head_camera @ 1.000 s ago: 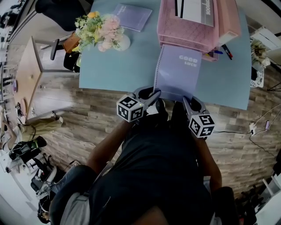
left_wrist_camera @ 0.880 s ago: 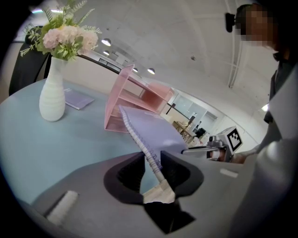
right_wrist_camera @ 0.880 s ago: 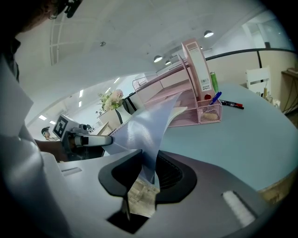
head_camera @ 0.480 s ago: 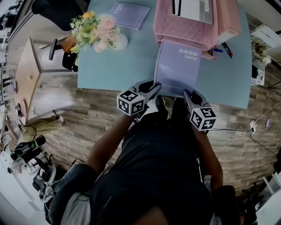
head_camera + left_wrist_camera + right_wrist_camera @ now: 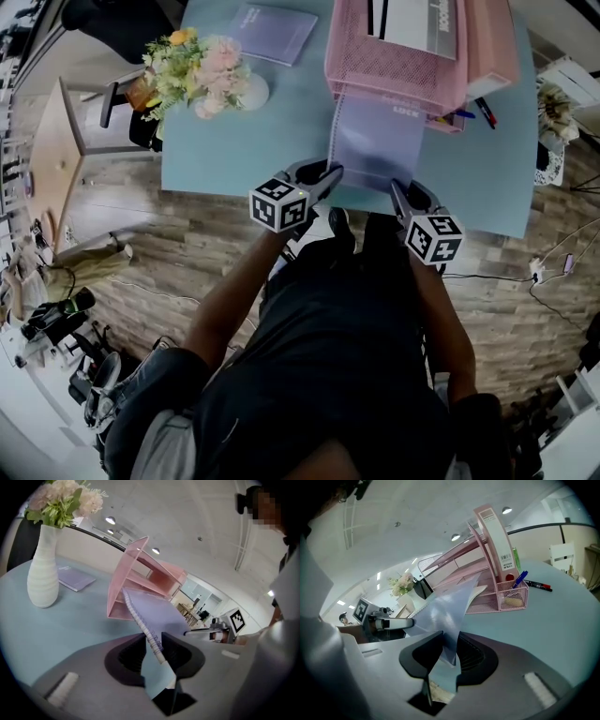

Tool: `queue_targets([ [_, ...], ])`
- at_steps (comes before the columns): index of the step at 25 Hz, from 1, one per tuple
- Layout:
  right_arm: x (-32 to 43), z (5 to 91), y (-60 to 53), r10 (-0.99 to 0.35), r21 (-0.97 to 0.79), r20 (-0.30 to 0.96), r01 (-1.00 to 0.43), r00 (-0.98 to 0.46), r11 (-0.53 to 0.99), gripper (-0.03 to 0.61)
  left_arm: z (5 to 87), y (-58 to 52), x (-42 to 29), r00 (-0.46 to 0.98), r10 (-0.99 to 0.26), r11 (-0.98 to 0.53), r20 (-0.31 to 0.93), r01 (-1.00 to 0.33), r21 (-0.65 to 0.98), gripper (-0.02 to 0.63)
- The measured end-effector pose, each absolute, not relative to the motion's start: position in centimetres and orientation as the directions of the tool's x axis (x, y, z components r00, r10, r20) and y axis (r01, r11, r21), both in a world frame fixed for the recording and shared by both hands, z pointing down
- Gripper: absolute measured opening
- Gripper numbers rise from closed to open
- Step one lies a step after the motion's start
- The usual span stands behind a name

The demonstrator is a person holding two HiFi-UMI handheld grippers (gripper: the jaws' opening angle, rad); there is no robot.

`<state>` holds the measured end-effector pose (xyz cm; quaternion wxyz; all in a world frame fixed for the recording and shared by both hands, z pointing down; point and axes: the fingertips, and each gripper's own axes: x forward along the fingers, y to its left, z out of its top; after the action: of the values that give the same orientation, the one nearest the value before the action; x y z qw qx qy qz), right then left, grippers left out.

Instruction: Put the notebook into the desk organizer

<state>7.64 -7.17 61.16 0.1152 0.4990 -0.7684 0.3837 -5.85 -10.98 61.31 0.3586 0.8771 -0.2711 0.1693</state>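
Notebook (image 5: 375, 141) farther into pink organizer (image 5: 394, 67)

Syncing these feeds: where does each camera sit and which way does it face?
Head view: on the person's head, steeply down at table, notebook, organizer; torso, arms show.
Left gripper view: on left hand-held gripper, along own jaws clamping notebook's spiral, toward organizer.
Right gripper view: on right hand-held gripper, along own jaws clamping notebook's edge.
All share: notebook, organizer.

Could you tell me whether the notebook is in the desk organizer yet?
Partly in: the far end of the notebook lies inside the desk organizer; the near edge is outside, clamped by the left gripper and right gripper.
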Motion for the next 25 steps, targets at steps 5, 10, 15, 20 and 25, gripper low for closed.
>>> queue_targets([
  [5,8.0,61.9,-9.1,-0.67,-0.487,0.569,-0.852,-0.477,0.193,0.087,62.1,-12.9,-5.5,0.788,-0.357,-0.577,0.501,-0.608,0.545,0.16],
  [10,8.3,62.7,-10.7,-0.657,-0.507,0.583,-0.846,-0.479,0.166,0.086,62.7,-14.6,-5.3,0.782,-0.36,-0.559,0.509,-0.618,0.554,0.156],
  [15,8.7,63.5,-12.1,-0.644,-0.52,0.598,-0.843,-0.476,0.14,0.086,63.6,-16.0,-4.9,0.776,-0.353,-0.548,0.522,-0.624,0.557,0.156],
  [20,9.4,64.5,-13.4,-0.632,-0.559,0.61,-0.825,-0.477,0.083,0.084,64.4,-17.5,-4.4,0.77,-0.352,-0.54,0.533,-0.632,0.556,0.156],
  [25,10.0,65.3,-14.6,-0.631,-0.599,0.611,-0.8,-0.478,0.025,0.084,64.9,-19.0,-3.9,0.768,-0.352,-0.538,0.535,-0.634,0.556,0.153],
])
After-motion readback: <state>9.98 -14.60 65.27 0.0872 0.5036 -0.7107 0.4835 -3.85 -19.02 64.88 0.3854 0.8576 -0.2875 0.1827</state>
